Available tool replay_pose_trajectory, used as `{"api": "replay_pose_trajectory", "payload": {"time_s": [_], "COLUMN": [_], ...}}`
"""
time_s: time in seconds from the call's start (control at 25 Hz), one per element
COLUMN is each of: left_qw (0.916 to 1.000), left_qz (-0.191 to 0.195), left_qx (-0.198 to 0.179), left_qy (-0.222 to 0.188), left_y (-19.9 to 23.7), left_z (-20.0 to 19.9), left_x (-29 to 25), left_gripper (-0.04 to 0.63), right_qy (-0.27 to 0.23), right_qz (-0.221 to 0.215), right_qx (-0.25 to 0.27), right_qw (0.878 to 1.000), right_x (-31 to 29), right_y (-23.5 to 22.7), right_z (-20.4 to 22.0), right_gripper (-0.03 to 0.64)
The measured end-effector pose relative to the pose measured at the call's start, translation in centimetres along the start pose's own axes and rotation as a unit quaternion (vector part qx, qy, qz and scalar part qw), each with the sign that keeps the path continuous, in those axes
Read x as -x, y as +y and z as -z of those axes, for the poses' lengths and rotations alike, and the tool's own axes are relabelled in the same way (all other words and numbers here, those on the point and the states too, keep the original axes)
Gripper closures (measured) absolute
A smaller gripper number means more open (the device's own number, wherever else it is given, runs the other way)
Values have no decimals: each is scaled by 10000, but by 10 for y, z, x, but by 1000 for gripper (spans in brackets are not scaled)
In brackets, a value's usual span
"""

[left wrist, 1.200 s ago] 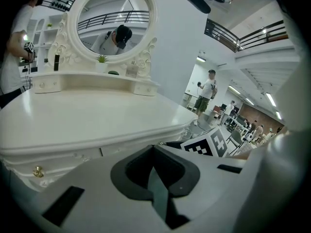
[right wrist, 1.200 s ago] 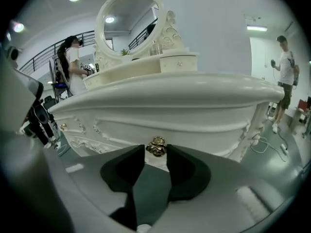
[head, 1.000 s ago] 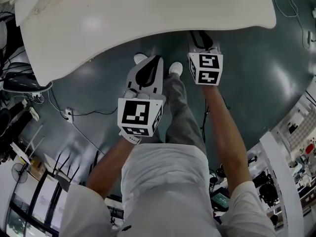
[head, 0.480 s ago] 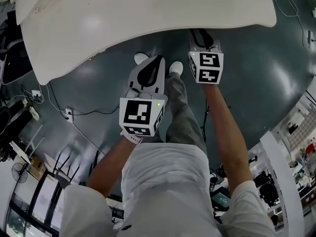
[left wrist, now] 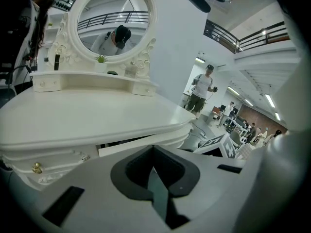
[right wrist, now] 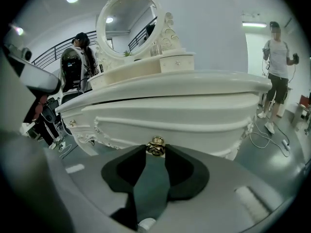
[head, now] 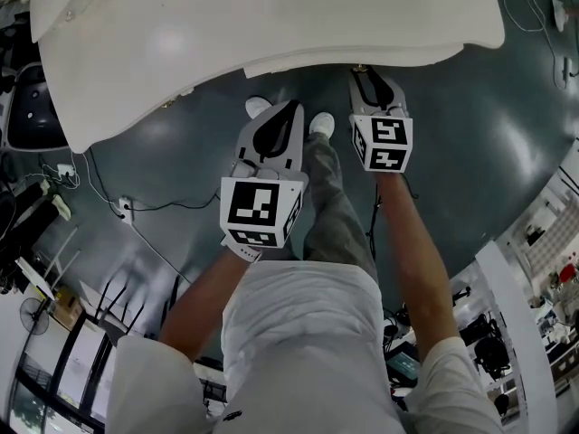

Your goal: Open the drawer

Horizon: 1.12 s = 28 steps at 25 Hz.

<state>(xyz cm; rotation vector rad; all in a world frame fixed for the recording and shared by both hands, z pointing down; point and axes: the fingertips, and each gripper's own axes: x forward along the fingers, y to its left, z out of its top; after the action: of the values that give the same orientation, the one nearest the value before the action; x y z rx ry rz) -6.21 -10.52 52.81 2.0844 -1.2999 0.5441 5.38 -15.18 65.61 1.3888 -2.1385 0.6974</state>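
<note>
Drawer (head: 425,57) sits at the top middle of the head view. It pokes out a little from under the white table (head: 226,34). My right tongs (head: 364,72) are clenched on its gold knob (right wrist: 156,147), in the middle of the right gripper view. My left tongs (left wrist: 153,148) are closed tight on nothing, low in the frame, away from the table.

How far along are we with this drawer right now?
Done: the right claw is clamped on the gold knob. In hand: the drawer is just cracked open, its front a little proud of the tabletop with a dark gap showing. To do: most of the pull. The left claw hangs idle, empty.
</note>
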Motion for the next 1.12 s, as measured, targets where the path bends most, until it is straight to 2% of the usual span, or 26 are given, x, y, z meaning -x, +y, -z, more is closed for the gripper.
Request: {"api": "replay_pose_trajectory", "payload": {"time_s": [1.12], "left_qw": [9998], "left_qz": [72], "left_qx": [-129], "left_qy": [-125], "left_y": [-17], "left_z": [1], "left_x": [23], "left_gripper": [586], "right_qy": [428], "right_qz": [-94], "right_qx": [-17], "right_qw": [9990], "right_x": [67], "right_y": [12], "right_z": [63], "right_gripper": [482]}}
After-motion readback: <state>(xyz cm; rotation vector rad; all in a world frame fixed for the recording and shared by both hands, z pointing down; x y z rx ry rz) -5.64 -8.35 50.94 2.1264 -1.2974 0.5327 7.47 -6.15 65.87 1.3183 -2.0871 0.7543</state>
